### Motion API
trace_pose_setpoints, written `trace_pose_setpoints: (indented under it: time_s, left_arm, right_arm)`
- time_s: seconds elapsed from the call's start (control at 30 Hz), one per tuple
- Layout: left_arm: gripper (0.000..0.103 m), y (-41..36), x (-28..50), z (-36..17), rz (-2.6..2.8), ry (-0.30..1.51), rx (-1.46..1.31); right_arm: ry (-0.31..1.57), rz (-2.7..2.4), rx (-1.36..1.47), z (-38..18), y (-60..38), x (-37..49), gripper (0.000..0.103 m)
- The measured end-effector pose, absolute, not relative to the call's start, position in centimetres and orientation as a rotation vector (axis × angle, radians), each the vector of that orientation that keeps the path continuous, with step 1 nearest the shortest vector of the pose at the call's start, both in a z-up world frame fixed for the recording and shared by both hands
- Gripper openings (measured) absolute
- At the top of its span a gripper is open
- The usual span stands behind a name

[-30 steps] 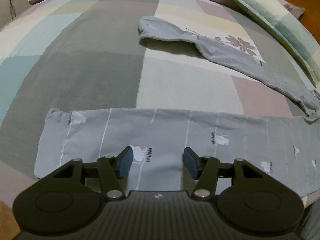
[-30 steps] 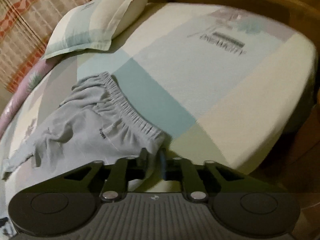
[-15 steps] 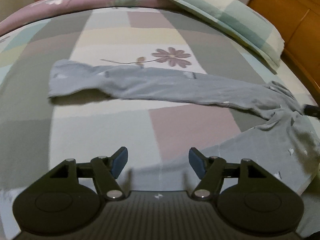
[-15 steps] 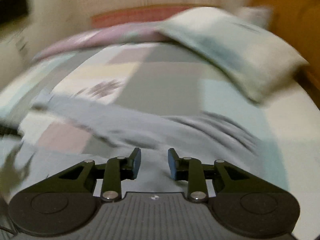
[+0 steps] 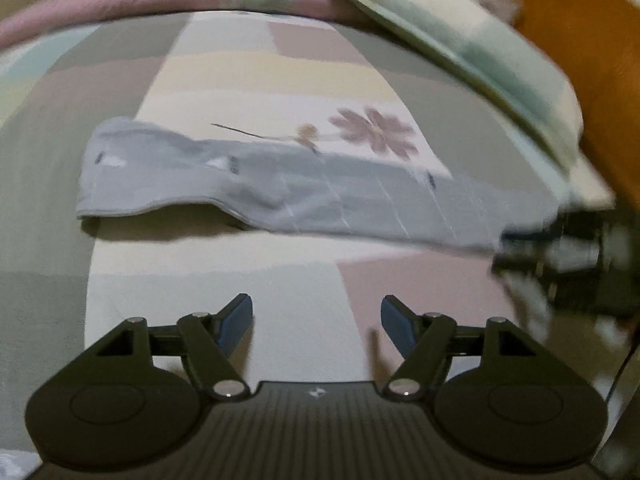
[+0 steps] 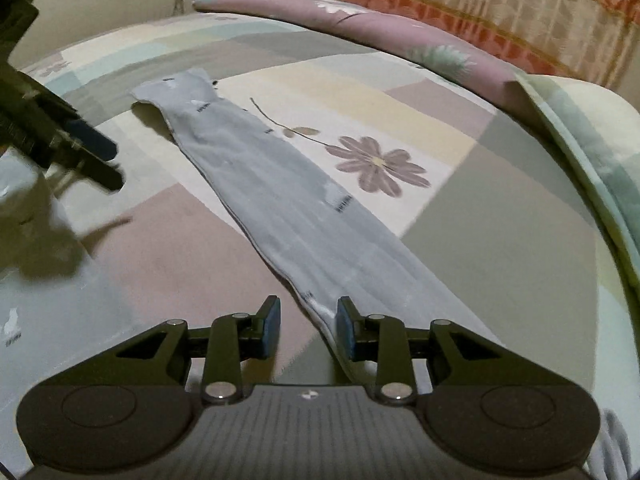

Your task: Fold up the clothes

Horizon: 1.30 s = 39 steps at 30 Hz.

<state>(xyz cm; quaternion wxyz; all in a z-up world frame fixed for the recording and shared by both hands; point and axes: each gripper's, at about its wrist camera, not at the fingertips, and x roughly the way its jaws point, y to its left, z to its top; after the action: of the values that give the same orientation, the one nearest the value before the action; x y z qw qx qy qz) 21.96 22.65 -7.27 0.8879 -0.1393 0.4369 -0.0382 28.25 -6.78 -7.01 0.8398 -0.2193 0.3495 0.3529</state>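
Note:
A pair of light grey printed trousers lies spread on the patchwork bed. One leg (image 5: 280, 188) stretches across the sheet ahead of my left gripper (image 5: 316, 324). That gripper's jaws are opening above bare sheet, with nothing between them. In the right wrist view the same leg (image 6: 304, 216) runs from upper left down to my right gripper (image 6: 307, 328). Its jaws stand apart, and the leg's near edge lies under the gap without being pinched. The left gripper (image 6: 104, 160) hovers at the left. The other leg (image 6: 24, 300) shows at the lower left.
A checked pillow (image 5: 480, 60) (image 6: 592, 152) lies at the head of the bed beside a pink flowered bolster (image 5: 180, 4) (image 6: 380, 28). An orange wooden headboard (image 5: 580, 20) stands behind. The right gripper (image 5: 520, 248) shows blurred at the right edge.
My left gripper left the near leg, swung toward the far leg and widened. My right gripper travelled from the waistband to the far leg, rolled over, and its jaws parted.

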Motion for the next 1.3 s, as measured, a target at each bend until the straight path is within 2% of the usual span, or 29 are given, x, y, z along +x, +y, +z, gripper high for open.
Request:
trace_pose_setpoints:
  time_s: [0.27,0.57,0.67,0.73,0.9,1.1,1.3]
  left_arm:
    - [0.073,31.0,23.6,-10.2,-0.035,0.724,-0.697]
    - [0.073,37.3,24.5,-12.0,0.003,0.44,-1.049]
    - [0.076,38.1,24.9,-12.8,-0.061,0.401,-1.191]
    - [0.076,37.9,25.3,-12.2,-0.033,0.41,-1.111]
    - [0.076,39.7,25.8,-12.1,0.061,0.317,-1.165]
    - [0.076,38.8,24.7,-6.1,0.045,0.188,-0.901]
    - [0.078,39.2,23.8,-3.8,0.189,0.332,-0.671]
  right_arm:
    - [0.742,0.751,-0.435,-7.8,-5.5,29.3,0.041]
    - [0.745,0.742,-0.422,-8.0,-4.8,29.4,0.046]
    - [0.744,0.736,-0.414,-8.1,-4.7,29.3,0.048]
    - [0.743,0.737,-0.412,-8.1,-4.7,29.3,0.048]
    - [0.744,0.736,-0.403,-8.1,-4.7,29.3,0.048]
    - [0.738,0.736,-0.412,-8.2,-4.8,28.9,0.049]
    - [0.734,0.739,-0.416,-8.2,-4.8,28.6,0.05]
